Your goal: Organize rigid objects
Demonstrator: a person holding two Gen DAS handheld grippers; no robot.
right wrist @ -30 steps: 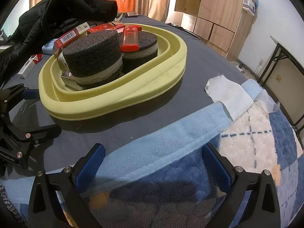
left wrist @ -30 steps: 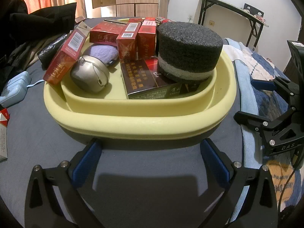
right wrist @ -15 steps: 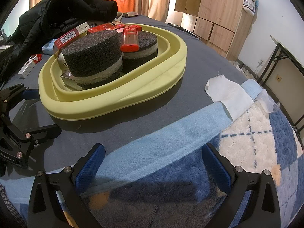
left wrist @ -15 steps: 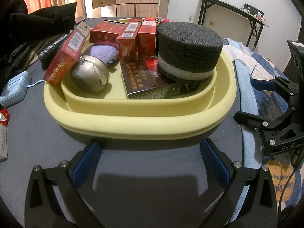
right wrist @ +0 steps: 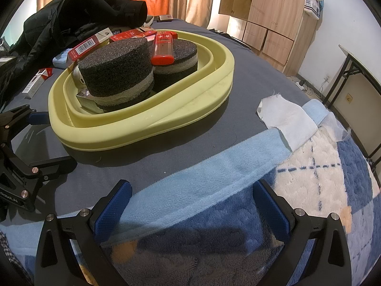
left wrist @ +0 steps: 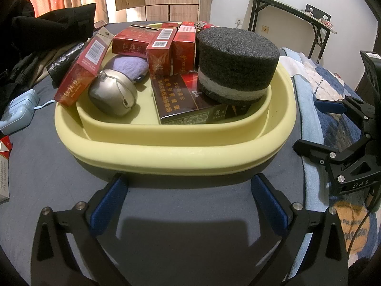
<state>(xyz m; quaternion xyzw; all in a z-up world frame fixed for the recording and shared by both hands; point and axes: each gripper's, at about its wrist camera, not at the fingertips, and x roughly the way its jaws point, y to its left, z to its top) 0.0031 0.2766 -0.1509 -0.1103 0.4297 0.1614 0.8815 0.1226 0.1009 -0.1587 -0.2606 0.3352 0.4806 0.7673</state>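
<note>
Yellow basin (left wrist: 176,157): on dark grey bed cover (left wrist: 178,217), just ahead of left gripper (left wrist: 188,202); holds nearly all rigid items, evidently the collecting container.

Black foam cylinder (left wrist: 238,57): upright in basin at its right side, resting on dark flat box (left wrist: 176,97); probably stacked for lack of floor space. Second foam cylinder (right wrist: 183,54) behind, seen from right wrist view, carrying a red lidded case (right wrist: 162,48) laid on top.

Red cartons (left wrist: 162,52): several standing on end at back of basin, packed side by side. One red carton (left wrist: 83,71) tilted against left rim, half out, likely not yet settled.

Silver rounded case (left wrist: 113,94): inside basin at left, against purple soft item (left wrist: 128,64).

Loose packs (right wrist: 39,79): outside basin on cover, near black jacket (right wrist: 78,12); judged still to be gathered.

Left gripper: fingers (left wrist: 108,208) spread wide, holding nothing, low over cover facing basin rim.

Right gripper (right wrist: 188,207): fingers (right wrist: 112,211) spread wide, holding nothing, over blue plaid blanket (right wrist: 309,166), well to the side of basin; white cloth (right wrist: 285,119) beyond.

Judgement: task far along; both grippers parked clear of basin.
</note>
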